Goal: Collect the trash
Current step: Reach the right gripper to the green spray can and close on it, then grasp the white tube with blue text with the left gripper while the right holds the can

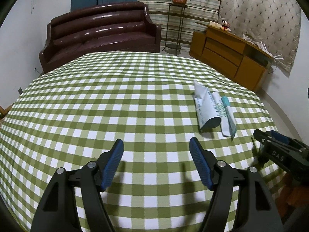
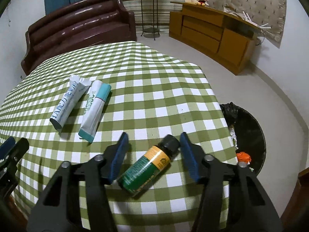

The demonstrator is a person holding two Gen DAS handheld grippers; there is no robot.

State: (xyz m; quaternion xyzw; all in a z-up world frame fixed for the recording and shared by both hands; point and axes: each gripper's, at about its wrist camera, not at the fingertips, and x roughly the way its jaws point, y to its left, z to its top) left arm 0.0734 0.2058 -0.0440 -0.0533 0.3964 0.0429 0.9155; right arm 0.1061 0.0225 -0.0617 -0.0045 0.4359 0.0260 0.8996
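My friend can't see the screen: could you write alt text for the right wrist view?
A small green bottle lies between the fingers of the right gripper on a green checked tablecloth. Two squeezed tubes lie further left, and a black bin stands beside the table on the right.

Tabletop (image 2: 154, 89) has a green-and-white check cloth. Small bottle (image 2: 148, 168), green-and-yellow label and black cap, lies on its side between my right tool's (image 2: 154, 143) fingers. Two squeezed tubes lie ahead-left of it, side by side: white one (image 2: 66, 104), teal-capped one (image 2: 94, 110). Nothing under my left tool (image 1: 156, 147) but cloth.
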